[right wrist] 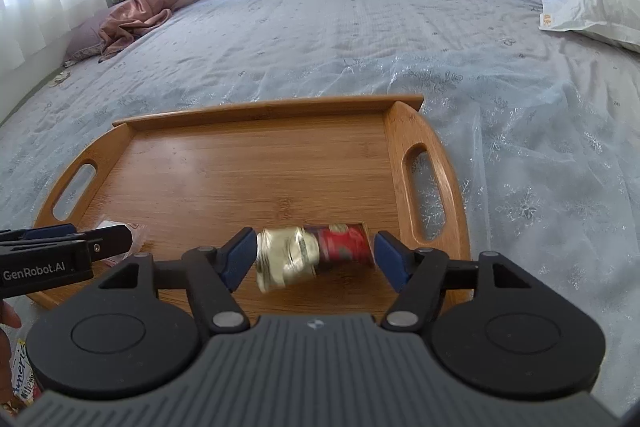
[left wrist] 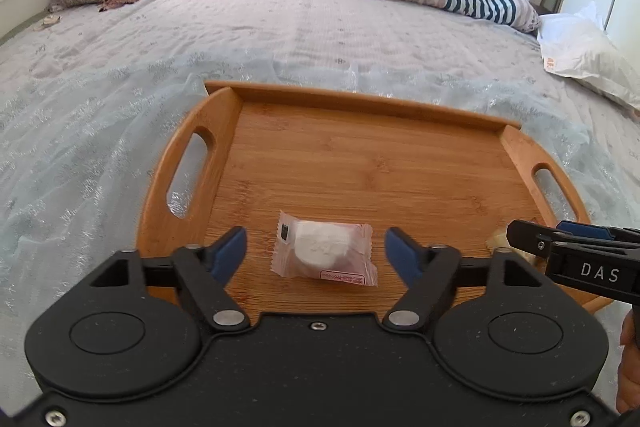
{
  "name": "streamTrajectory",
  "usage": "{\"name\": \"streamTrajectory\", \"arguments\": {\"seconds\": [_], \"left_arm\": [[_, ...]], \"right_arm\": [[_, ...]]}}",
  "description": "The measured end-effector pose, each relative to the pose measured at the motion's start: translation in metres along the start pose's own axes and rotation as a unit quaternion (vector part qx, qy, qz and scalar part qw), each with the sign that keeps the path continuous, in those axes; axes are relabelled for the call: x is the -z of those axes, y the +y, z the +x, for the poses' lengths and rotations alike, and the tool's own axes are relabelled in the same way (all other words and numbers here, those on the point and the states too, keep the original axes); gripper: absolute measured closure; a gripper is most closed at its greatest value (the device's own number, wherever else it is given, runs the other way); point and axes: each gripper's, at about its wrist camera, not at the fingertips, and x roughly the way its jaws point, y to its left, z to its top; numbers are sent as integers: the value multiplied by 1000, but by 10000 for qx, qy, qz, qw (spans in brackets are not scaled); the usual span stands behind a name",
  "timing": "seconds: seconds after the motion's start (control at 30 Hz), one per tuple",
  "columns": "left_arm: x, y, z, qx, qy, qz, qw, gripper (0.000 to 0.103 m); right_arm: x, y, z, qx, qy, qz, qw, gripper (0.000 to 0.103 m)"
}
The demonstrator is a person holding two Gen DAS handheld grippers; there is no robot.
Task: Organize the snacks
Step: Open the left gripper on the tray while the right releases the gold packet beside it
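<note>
Wooden tray (left wrist: 224, 111) mostly bare toward its far rim, both grippers' fingers (left wrist: 230, 251) apart beside snacks.

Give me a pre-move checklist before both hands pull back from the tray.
1. Left gripper jaws clear of the pink-wrapped snack: ok, gaps on both sides.
2. Pink-wrapped snack resting flat on the wooden tray: ok.
3. Right gripper jaws clear of the gold-and-red snack: not ok, one pad appears to touch it.
4. Gold-and-red snack settled: cannot tell, blurred.
5. Grippers apart from each other: ok.
</note>
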Motion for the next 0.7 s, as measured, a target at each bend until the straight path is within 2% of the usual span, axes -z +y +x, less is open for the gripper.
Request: {"name": "streamTrajectory", "arguments": {"seconds": [0.07, 0.27, 0.5, 0.7], "left_arm": [[0, 0, -6, 7, -66, 45, 10000, 17], [5, -1, -26, 140, -196, 152, 9996, 6], [17, 1, -52, 254, -386, 67, 9989, 1], [33, -2, -76, 367, -489, 248, 9978, 0]], "right_arm": [[0, -1, -5, -22, -53, 13, 10000, 20], [0, -3, -20, -156, -171, 112, 9997, 14], [8, -6, -43, -401, -285, 129, 9987, 9], [25, -4, -65, -577, -432, -2, 9974, 4]]}}
